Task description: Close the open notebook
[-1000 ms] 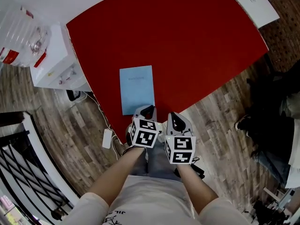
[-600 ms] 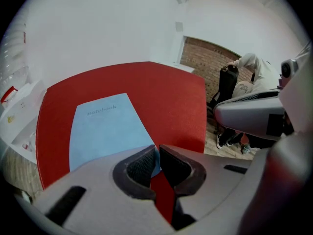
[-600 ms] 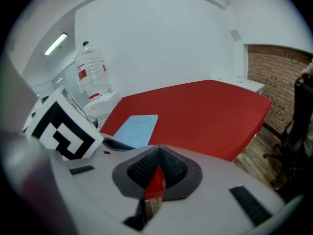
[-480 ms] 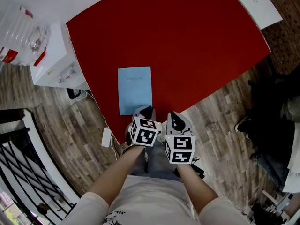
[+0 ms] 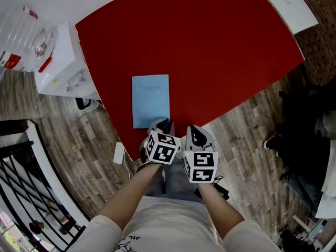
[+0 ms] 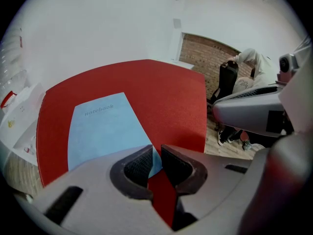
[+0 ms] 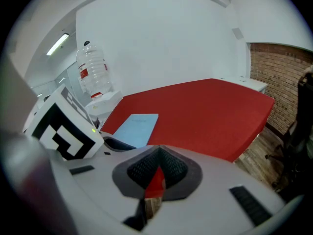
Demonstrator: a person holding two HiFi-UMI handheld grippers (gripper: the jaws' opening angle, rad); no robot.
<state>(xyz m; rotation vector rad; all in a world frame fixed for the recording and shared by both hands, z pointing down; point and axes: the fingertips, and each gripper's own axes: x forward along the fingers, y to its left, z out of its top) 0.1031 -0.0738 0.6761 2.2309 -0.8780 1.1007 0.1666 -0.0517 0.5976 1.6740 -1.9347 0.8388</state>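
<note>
A light blue notebook (image 5: pixel 150 100) lies closed and flat on the red table (image 5: pixel 210 51), close to its near edge. My left gripper (image 5: pixel 164 123) hovers at the notebook's near right corner. In the left gripper view its jaws are opening (image 6: pixel 155 153). The notebook's (image 6: pixel 100 126) corner shows through the narrow gap, and the pads do not press on it. My right gripper (image 5: pixel 195 133) hangs just right of the left one, over the table's edge. Its jaws (image 7: pixel 157 155) are shut with nothing in them, and the notebook (image 7: pixel 137 128) lies ahead to its left.
A white cabinet (image 5: pixel 63 67) with a large water bottle (image 5: pixel 26 35) stands left of the table. A white power strip (image 5: pixel 120 154) lies on the wood floor below. A black railing (image 5: pixel 31 193) is at lower left, and a person's dark legs (image 5: pixel 299 140) are at right.
</note>
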